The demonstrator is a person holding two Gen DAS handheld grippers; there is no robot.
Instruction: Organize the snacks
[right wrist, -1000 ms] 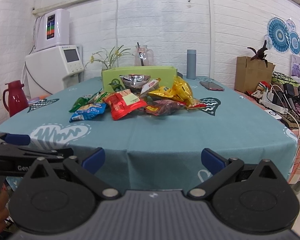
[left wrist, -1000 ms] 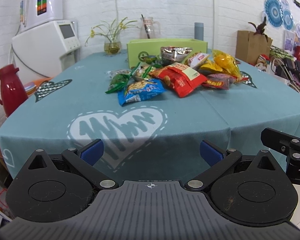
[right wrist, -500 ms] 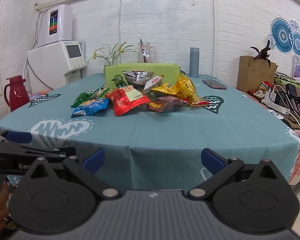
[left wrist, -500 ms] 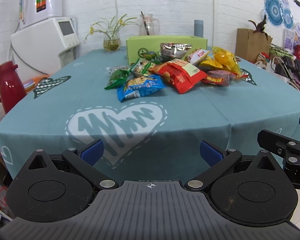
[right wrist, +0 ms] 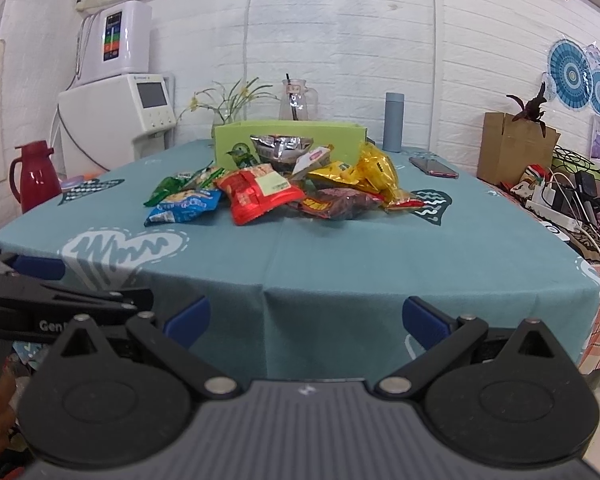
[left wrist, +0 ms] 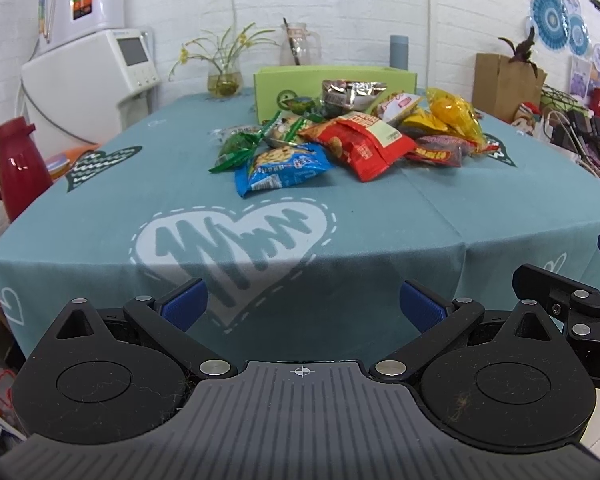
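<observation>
Left gripper (left wrist: 302,304) and right gripper (right wrist: 306,316) before the tabletop (right wrist: 340,248) edge, jaws apart and empty, snack pile (left wrist: 340,140) by green box (left wrist: 332,80) beyond

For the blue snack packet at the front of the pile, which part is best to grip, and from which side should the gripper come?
Probably best is the near crimped edge of the blue packet, approached from the front of the table by the left gripper. The packet lies flat at the pile's front-left, that seam is thin and free, while the red packet crowds its right side.
</observation>
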